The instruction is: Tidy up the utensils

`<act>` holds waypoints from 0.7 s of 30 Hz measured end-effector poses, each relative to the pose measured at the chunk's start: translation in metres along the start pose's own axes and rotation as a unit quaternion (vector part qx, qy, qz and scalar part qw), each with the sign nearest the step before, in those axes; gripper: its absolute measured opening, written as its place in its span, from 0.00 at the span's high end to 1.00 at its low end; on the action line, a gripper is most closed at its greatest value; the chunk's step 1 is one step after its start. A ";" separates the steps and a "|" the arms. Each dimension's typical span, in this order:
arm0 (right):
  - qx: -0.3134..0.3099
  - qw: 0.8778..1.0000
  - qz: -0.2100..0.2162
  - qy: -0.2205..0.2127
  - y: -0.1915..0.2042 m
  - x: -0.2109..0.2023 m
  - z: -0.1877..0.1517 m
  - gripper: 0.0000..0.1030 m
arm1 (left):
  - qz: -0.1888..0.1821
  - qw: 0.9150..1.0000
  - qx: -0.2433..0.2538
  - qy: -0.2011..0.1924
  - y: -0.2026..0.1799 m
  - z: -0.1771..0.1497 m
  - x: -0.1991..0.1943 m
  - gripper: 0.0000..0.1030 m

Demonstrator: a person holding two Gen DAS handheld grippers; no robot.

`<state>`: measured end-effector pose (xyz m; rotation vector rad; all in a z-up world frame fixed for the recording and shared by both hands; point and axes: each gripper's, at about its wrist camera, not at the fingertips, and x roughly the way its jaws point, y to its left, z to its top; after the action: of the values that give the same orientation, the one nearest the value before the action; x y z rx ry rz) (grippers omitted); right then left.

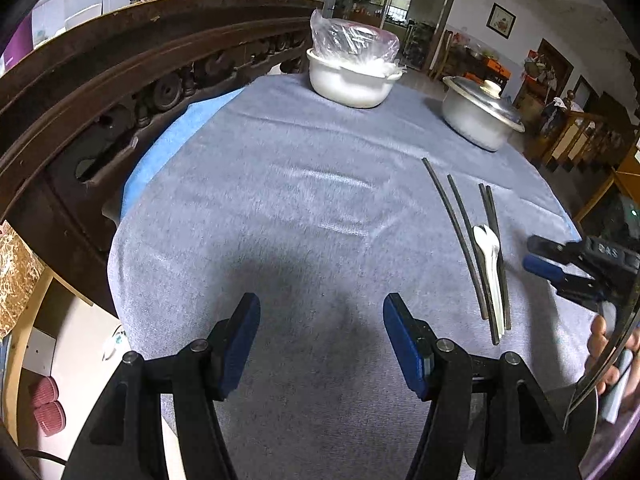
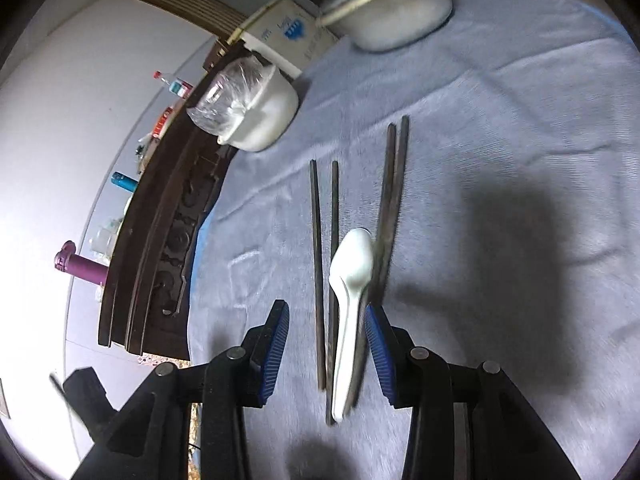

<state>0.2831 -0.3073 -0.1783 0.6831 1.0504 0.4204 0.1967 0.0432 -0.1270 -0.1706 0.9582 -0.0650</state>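
Several dark chopsticks (image 1: 460, 236) (image 2: 317, 264) lie side by side on the grey tablecloth (image 1: 280, 208), with a white spoon (image 1: 489, 256) (image 2: 352, 276) resting among them. My left gripper (image 1: 322, 340) hovers open over bare cloth, left of the utensils, with nothing between its fingers. My right gripper (image 2: 326, 346) is open just over the near ends of the utensils. The spoon handle and some chopsticks show between its blue pads (image 2: 378, 344), and the blurred picture shows no pad pressing on them. In the left wrist view the right gripper (image 1: 560, 264) reaches in from the right edge.
A white pot (image 1: 352, 84) (image 2: 264, 116) with a plastic bag in it and a lidded metal pot (image 1: 478, 116) (image 2: 396, 12) stand at the table's far side. Dark carved wooden furniture (image 1: 120, 92) runs along the left edge. A person's hand (image 1: 608, 356) shows at right.
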 end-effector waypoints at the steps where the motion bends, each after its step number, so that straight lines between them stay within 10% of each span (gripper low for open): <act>1: -0.001 1.000 0.000 0.004 0.002 0.005 0.002 0.59 | 0.001 1.000 0.000 0.001 0.000 0.000 0.000 0.37; 21: -0.009 0.995 -0.093 0.025 0.002 0.044 0.013 0.86 | -0.009 1.000 0.013 0.009 -0.012 0.006 0.010 0.37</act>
<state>0.3148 -0.2822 -0.2012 0.5562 1.1447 0.2862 0.2074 0.0311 -0.1303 -0.1544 0.9745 -0.0955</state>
